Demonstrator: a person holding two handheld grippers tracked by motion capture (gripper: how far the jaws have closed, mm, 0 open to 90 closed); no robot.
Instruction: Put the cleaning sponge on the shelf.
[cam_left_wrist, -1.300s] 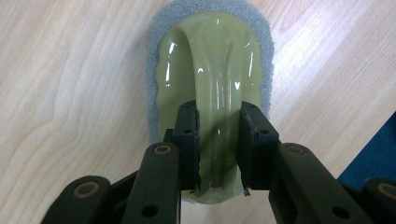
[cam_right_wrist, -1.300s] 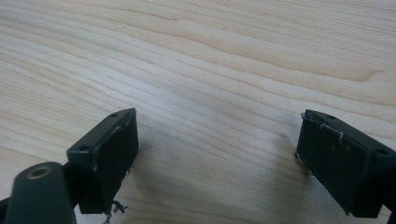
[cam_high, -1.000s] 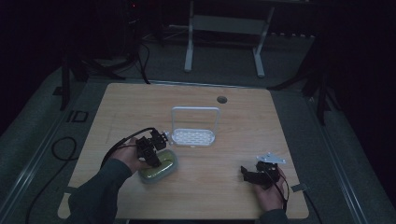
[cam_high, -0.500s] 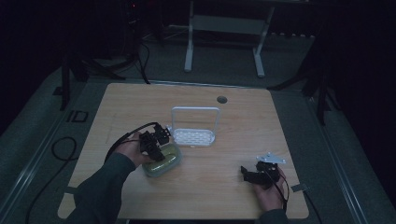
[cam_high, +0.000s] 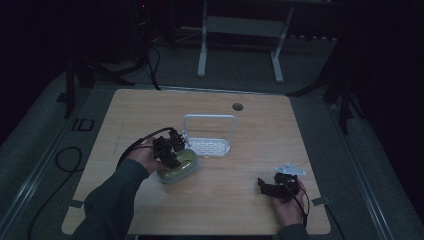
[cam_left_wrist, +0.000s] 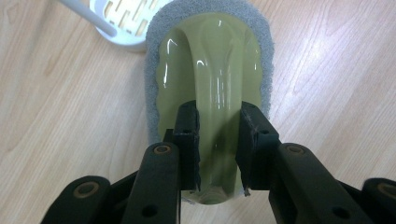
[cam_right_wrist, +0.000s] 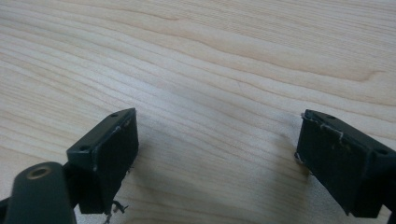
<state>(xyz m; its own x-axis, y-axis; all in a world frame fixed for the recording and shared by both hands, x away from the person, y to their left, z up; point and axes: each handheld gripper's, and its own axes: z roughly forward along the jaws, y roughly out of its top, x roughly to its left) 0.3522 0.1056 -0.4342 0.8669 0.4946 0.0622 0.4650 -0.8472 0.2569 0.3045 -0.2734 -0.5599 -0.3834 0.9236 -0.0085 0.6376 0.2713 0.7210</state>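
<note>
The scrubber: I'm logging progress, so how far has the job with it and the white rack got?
Done: the left hand-held gripper is shut on the handle of the green scrubber, which lies right beside the white rack. In hand: that grip. Left: probably setting the scrubber on the rack, whose tray holds nothing yet. The right hand-held gripper waits open above the table.

Left tongs (cam_left_wrist: 217, 144) clamped tight, forearm angled inward; right tongs (cam_right_wrist: 217, 158) spread wide, low.

high view overlooks the table (cam_high: 240, 200); both gripper views face it closely.
</note>
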